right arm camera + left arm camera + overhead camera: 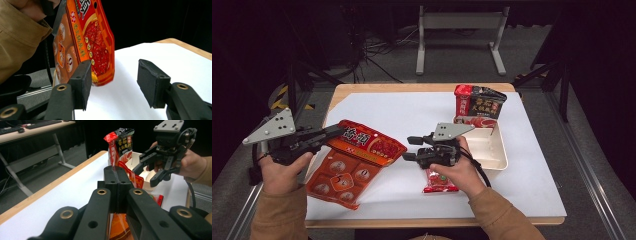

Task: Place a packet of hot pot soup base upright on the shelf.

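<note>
while held above table: orange packet (357,160)
left gripper (332,133): clamped on orange packet edge
right gripper (408,148): jaws spread, nothing between

On my tabletop (377,107), under a white sheet with wood showing at the edges, a white tray (492,150) sits at the far right. A black and red sauce pouch (477,105) stands upright at its far end. A small red sachet (439,182) lies near the front, its print too blurred for me to read. A grey table frame (459,37) stands on the floor beyond.
</note>
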The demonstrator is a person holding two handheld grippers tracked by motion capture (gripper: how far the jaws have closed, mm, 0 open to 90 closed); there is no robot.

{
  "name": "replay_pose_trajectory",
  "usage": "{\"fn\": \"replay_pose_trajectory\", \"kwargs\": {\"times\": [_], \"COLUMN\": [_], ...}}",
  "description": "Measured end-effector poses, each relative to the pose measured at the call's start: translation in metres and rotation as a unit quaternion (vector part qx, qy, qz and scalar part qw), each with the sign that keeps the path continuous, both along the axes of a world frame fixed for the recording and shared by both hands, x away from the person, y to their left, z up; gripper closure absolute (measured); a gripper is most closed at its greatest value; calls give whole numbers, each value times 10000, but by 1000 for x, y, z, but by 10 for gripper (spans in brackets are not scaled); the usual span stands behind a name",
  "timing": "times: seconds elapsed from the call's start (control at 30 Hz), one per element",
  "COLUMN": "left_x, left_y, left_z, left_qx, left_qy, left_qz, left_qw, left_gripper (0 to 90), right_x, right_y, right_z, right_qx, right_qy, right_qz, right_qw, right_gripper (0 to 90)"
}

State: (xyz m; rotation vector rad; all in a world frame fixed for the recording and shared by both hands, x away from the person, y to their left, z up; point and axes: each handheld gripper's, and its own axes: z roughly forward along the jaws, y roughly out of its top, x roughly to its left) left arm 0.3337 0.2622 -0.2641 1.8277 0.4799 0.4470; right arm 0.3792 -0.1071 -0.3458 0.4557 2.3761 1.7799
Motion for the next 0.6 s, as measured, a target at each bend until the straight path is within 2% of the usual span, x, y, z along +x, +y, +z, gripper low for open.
{"fn": "replay_pose_trajectory", "kwargs": {"times": [0.37, 0.6], "left_x": [-3, -3], "left_y": [-1, 0], "left_z": [1, 1], "left_qx": [-14, -52], "left_qy": [-43, -44], "left_qz": [-107, -167], "left_qw": [9999, 9998], "left_gripper": [900, 900], "right_x": [3, 7], "right_y": [21, 32], "right_z": [-11, -19], "right_qx": [63, 230], "right_qy": [136, 290], "right_qz": [201, 362], "right_qw": [9997, 9987], "right_gripper": [482, 496]}}
